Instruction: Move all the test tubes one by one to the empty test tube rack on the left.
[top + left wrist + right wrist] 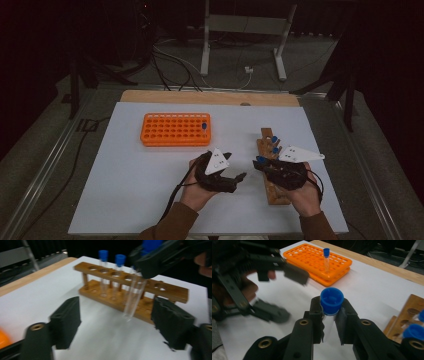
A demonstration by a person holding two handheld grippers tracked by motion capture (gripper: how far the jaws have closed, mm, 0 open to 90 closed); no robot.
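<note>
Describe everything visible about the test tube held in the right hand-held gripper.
The test tube is clear, glass or plastic by its look, with a blue cap, and seems empty. The right hand-held gripper clamps it just under the cap, so the body hangs free, slightly tilted, in front of the wooden rack and above the white table. Nothing else touches it.

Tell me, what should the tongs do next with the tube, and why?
Probably bring the open left tongs in around the glass of the blue-capped tube. The right tongs grip it just under its cap, clear of the wooden rack, hanging between the left jaws, and the orange rack sits on the left side.
</note>
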